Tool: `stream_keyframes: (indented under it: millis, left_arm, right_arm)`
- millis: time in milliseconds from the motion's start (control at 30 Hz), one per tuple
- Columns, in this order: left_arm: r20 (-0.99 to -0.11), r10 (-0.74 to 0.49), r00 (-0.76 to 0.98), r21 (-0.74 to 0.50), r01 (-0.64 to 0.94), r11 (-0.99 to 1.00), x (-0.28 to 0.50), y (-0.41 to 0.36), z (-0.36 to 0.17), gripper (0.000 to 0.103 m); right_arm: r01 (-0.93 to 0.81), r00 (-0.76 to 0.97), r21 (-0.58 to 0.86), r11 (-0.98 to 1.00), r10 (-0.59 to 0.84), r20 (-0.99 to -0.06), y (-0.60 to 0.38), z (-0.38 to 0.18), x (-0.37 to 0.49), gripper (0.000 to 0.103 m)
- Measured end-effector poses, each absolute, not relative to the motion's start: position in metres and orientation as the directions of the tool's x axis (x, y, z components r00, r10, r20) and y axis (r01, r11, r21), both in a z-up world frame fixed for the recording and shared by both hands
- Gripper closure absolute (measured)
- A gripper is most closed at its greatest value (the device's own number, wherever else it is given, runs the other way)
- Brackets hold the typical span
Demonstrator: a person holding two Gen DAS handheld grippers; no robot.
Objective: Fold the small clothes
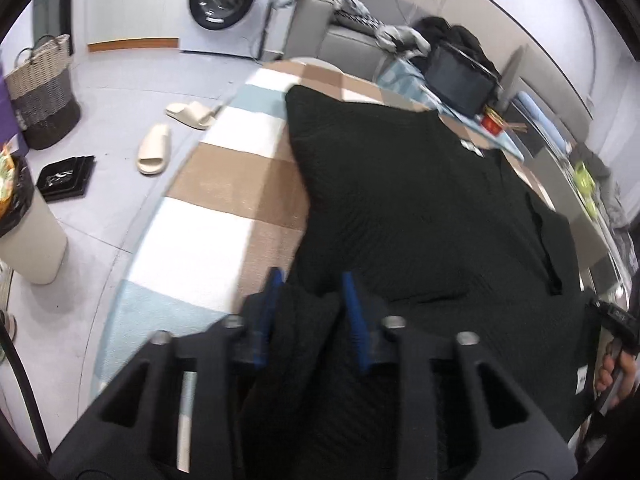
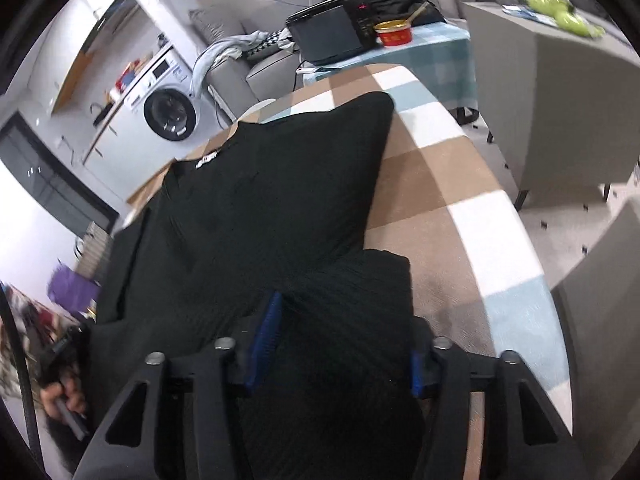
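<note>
A black ribbed knit garment [image 1: 420,200] is spread across the checked brown, white and pale-blue cloth-covered table [image 1: 224,184], reaching away ahead of both claws, with its near edge gathered up between their blue pads. The left gripper [image 1: 310,308] is seen narrowed around a bunched fold of the knit, though whether the pads truly pinch it cannot be told. The right gripper [image 2: 340,334] stands wider, with a thicker hump of the same fabric lying between its jaws, the pads apparently not pressed in. The garment is judged soft, limp and light (a knit that will stretch and sag), so the corners of the hem or shoulders are best taken, a full fold deep. Beyond it, ahead of the left claw, a white front-loading washing machine [image 1: 224,0] is visible.
</note>
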State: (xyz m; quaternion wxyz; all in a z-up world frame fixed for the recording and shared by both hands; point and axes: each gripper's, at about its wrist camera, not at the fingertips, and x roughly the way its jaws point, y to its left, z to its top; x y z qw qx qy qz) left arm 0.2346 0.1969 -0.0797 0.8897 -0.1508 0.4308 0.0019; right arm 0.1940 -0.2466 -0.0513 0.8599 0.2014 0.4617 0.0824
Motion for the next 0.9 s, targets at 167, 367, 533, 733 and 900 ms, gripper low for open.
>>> stream_keyframes:
  millis: [167,367,533,733,900]
  left_arm:
    - [-0.772,-0.116,0.625,-0.218,-0.09,0.972,0.229,0.181,-0.082,0.083]
    - [-0.787,-0.083,0.612,-0.153,-0.064,0.986,0.193,0.168,-0.077,0.083]
    - [-0.795,-0.081,0.601,-0.165,-0.086,0.982,0.155,0.174,-0.076,0.082]
    - [-0.797,-0.052,0.602,-0.158,-0.125,0.979,0.141,0.176,-0.068,0.069]
    - [-0.784,-0.048,0.619,-0.167,-0.136,0.977,0.124,0.183,-0.053,0.051]
  right_arm:
    - [0.017,0.542,0.401,0.916,0.329,-0.774,-0.243,-0.056,0.195,0.068]
    - [-0.018,0.502,0.392,0.92,0.347,-0.792,-0.241,-0.055,0.177,0.069]
    - [-0.036,0.485,0.382,0.924,0.35,-0.801,-0.242,-0.052,0.145,0.066]
    - [-0.027,0.502,0.362,0.932,0.325,-0.801,-0.248,-0.045,0.139,0.048]
    - [-0.041,0.547,0.347,0.937,0.312,-0.777,-0.25,-0.033,0.126,0.021]
